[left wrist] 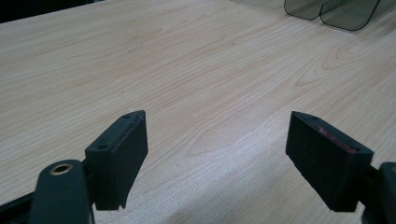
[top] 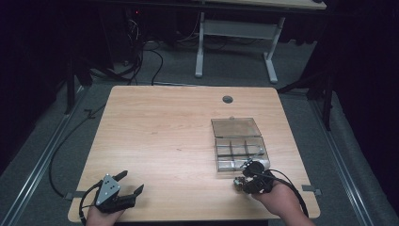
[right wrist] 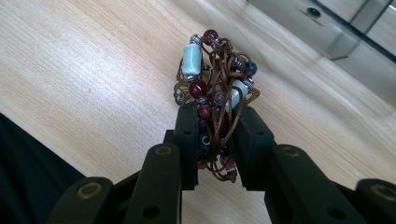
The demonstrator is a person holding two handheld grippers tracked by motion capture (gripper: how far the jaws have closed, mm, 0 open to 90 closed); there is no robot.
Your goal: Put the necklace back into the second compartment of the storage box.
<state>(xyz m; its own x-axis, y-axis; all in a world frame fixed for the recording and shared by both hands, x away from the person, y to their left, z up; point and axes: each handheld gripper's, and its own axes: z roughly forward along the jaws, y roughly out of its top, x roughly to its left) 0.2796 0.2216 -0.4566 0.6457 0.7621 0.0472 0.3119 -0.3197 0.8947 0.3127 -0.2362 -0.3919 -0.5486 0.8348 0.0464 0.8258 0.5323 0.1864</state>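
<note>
Pale wooden table (top: 160,136) is filling the frame; at lower right, the right gripper (right wrist: 215,128) is clamping a beaded bracelet (right wrist: 214,88) beside the clear compartment box (top: 240,150). Lower left, the left gripper (top: 123,188) is gaping wide, holding nothing.

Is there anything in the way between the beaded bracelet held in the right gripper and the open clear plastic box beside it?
Nothing visible. The right gripper holds the brown-cord beaded bracelet just at the near edge of the clear plastic compartment box. Its lid lies folded back on the far side, so the compartments are open.
</note>
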